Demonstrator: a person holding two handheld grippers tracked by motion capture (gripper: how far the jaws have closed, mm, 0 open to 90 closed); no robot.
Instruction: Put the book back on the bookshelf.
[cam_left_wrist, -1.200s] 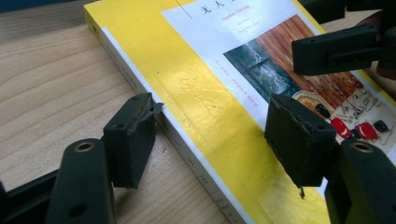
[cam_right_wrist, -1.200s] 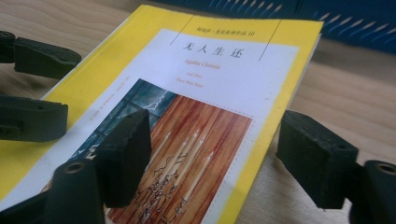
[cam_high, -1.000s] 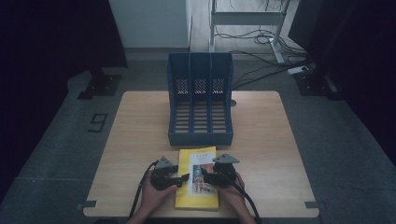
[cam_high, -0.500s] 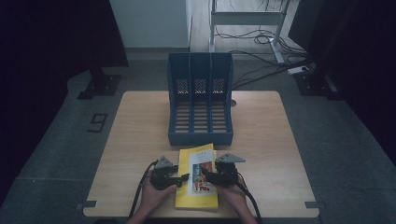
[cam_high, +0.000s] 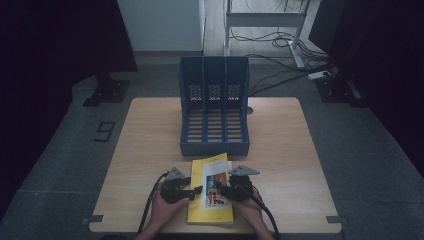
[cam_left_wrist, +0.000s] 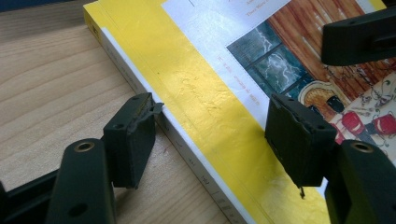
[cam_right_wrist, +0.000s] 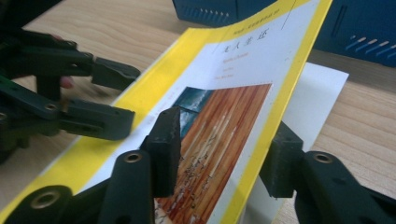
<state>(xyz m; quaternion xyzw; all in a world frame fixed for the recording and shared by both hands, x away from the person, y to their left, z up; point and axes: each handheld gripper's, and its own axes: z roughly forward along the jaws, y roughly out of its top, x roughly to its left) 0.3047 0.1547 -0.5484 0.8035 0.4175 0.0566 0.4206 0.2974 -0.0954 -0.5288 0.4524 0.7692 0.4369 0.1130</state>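
Item: yellow paperback book (cam_high: 211, 187), flat on my pale wooden counter (cam_high: 280, 150), near edge, before the blue plastic three-slot file rack (cam_high: 214, 107). My left tongs (cam_left_wrist: 212, 133): apart, straddling the spine edge. My right tongs (cam_right_wrist: 224, 149): just been closing around the lifted front cover, pads not yet pressing it.

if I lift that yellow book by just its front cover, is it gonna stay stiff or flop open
Probably flop: in the right gripper view the cover already bows up off the white page between the right tool jaws, so it looks thin and bendy. The yellow book looks fairly thick, so its weight would likely hang and swing open.
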